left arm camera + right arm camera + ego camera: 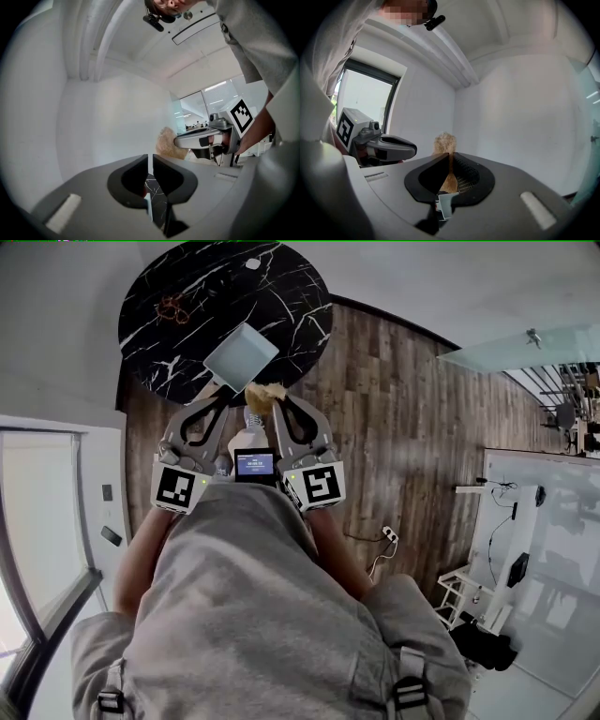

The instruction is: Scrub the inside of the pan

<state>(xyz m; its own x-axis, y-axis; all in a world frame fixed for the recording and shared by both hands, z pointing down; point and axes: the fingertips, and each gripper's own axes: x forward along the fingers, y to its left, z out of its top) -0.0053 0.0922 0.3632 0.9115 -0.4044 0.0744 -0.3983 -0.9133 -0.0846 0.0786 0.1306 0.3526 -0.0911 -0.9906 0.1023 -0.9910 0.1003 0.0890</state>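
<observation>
Desk: round, black marble with white veins. It lies below and ahead of both your hand-held grippers.
Orange loop: a small orange-brown loop on the desk, well ahead of your left hand-held gripper and off to its left. It is well apart from the pan.
Left hand-held gripper: you hold it about level and narrow, its 2 jaws drawn almost together with only a thin slit between them. Nothing is gripped, and black marble shows through the lower part of the slit.
Pan: pale grey and square-sided, on the desk with its open face turned up toward you. It sits just past the tips of your left hand-held gripper and a little to their right, and the jaws are not on it.
Screen: 1 small lit display between the rear ends of your 2 hand-held grippers, close to your chest.
Scrubber: tan and fibrous, pinched between the jaws of your right hand-held gripper, with its tuft sticking out past the tips. From above it shows at the pan's near edge, but you cannot tell whether it touches the pan.
Right hand-held gripper: closed on the scrubber, just beside your left one. The 2 tips angle in toward each other.
</observation>
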